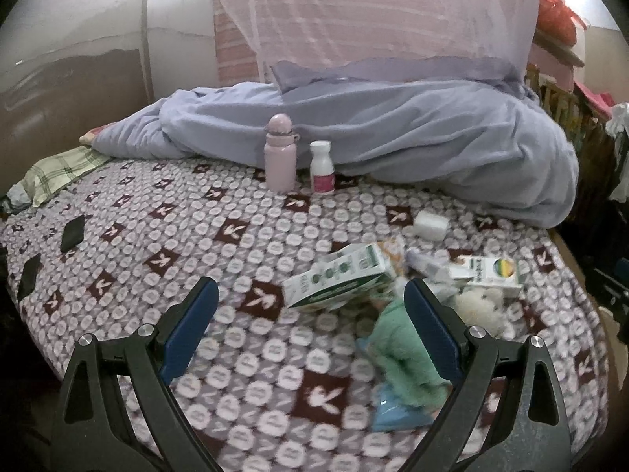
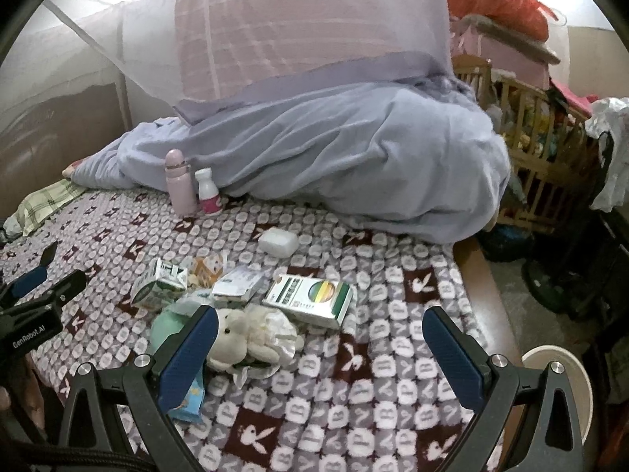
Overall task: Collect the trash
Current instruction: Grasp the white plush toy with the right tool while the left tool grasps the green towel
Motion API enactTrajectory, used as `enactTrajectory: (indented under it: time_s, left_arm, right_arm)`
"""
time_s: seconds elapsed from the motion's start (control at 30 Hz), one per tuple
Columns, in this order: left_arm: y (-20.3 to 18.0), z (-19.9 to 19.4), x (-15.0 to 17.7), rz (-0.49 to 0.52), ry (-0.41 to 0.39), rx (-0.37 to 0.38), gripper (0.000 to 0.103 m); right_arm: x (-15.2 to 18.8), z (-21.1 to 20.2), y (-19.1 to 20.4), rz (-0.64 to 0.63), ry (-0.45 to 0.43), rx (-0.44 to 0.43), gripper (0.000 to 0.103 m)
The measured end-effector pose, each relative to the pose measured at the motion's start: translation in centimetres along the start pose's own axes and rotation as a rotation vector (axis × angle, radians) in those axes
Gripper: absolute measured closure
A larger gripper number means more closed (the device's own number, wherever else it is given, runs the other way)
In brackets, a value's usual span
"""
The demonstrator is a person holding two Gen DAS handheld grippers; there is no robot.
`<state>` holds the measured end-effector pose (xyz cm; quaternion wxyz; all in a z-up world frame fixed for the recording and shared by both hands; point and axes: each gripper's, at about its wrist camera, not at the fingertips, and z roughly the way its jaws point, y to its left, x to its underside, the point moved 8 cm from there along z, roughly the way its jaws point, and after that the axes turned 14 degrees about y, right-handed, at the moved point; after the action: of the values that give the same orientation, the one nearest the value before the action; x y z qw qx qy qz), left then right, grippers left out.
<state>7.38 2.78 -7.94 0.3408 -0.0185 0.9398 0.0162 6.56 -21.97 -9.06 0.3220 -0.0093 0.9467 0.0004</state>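
A pile of trash lies on the patterned bedspread (image 1: 243,385): a green-and-white carton (image 1: 338,279) (image 2: 159,283), a medicine box with a rainbow mark (image 2: 308,299) (image 1: 489,273), a smaller white box (image 2: 238,287), a crumpled white wrapper (image 2: 279,334), a green wrapper (image 1: 405,350) and a blue packet (image 2: 188,397). My left gripper (image 1: 310,299) is open and empty just before the carton; it also shows in the right wrist view (image 2: 43,279). My right gripper (image 2: 320,330) is open and empty over the pile.
A pink bottle (image 1: 280,153), a white bottle with a pink label (image 1: 321,167) and a white soap-like box (image 2: 278,242) stand farther back. A cream plush toy (image 2: 232,338) lies in the pile. A blue quilt (image 2: 334,157) is heaped behind. A wooden crib (image 2: 530,129) stands right. A white bin (image 2: 566,373) sits beside the bed.
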Motion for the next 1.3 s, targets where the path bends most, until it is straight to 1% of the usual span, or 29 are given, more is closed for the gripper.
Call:
enactTrajectory:
  time_s: [0.13,0.33,0.47,0.53,0.6,0.67,0.7,0.73,0.77,0.8,0.83,1.0,1.03,1.07,1.1,1.13,1.17,1.23,1.27,1.3]
  left_arm:
    - [0.7,0.8,0.9,0.029,0.036,0.0,0.008]
    - [-0.4,2.2,2.1,0.086,0.092,0.018,0.008]
    - [-0.9,2.9,2.5,0.092,0.112,0.027,0.008]
    - [-0.9,3.3,2.6,0.083,0.128,0.044,0.008]
    - [-1.1,3.7,2.6,0.07,0.144,0.066,0.008]
    - [-1.4,4.3,2.7,0.055,0.16,0.094,0.008]
    - [-1.7,4.6,2.7,0.048,0.17,0.107,0.008]
    - [-2.1,5.1,2.8,0.041,0.186,0.125,0.008]
    - [-2.5,5.5,2.8,0.039,0.2,0.139,0.008]
    - [-2.9,5.8,2.9,0.039,0.209,0.151,0.008]
    - [-3.6,6.4,2.9,0.045,0.225,0.168,0.008]
    - [-6.6,9.0,3.4,0.089,0.292,0.199,0.009]
    - [-7.1,9.3,3.5,0.094,0.3,0.212,0.012]
    - [-7.6,9.6,3.5,0.096,0.305,0.228,0.03]
    - [-8.0,10.0,3.8,0.099,0.329,0.249,0.054]
    - [-8.5,10.4,4.2,0.09,0.371,0.288,0.061]
    - [-8.5,10.3,4.3,0.083,0.376,0.297,0.061]
    - [-8.6,9.5,4.1,0.095,0.361,0.297,0.065]
    - [-8.5,9.0,4.1,0.092,0.365,0.312,0.069]
    - [-8.5,8.4,4.0,0.082,0.372,0.341,0.079]
  right_arm:
    - [1.0,2.1,0.3,-0.013,0.071,-0.028,0.0]
    - [2.1,5.1,1.7,-0.058,0.168,-0.073,0.0]
    - [1.9,6.6,3.7,-0.081,0.199,-0.18,0.0]
    - [1.7,7.6,4.8,-0.092,0.221,-0.219,0.0]
    - [1.6,9.0,5.9,-0.104,0.25,-0.258,0.005]
    - [1.6,10.4,6.9,-0.111,0.284,-0.302,0.02]
    - [1.6,11.0,7.3,-0.111,0.291,-0.319,0.025]
    - [1.7,11.6,7.4,-0.11,0.298,-0.328,0.039]
    - [1.8,12.1,7.4,-0.103,0.312,-0.344,0.056]
    - [2.0,12.3,7.3,-0.085,0.32,-0.37,0.061]
    - [2.0,12.1,7.0,-0.064,0.319,-0.397,0.065]
    - [1.7,8.9,5.2,-0.046,0.258,-0.416,0.066]
    - [1.6,8.1,4.7,-0.044,0.241,-0.416,0.067]
    - [1.5,7.4,4.1,-0.042,0.23,-0.414,0.067]
    - [1.5,6.9,3.6,-0.039,0.22,-0.407,0.067]
    - [1.4,6.2,2.9,-0.033,0.206,-0.401,0.067]
    - [1.4,5.7,2.5,-0.028,0.198,-0.4,0.067]
    - [1.5,5.0,1.5,-0.025,0.185,-0.38,0.067]
    - [1.7,4.6,0.9,-0.026,0.179,-0.362,0.067]
    - [1.8,4.4,0.4,-0.025,0.174,-0.349,0.067]
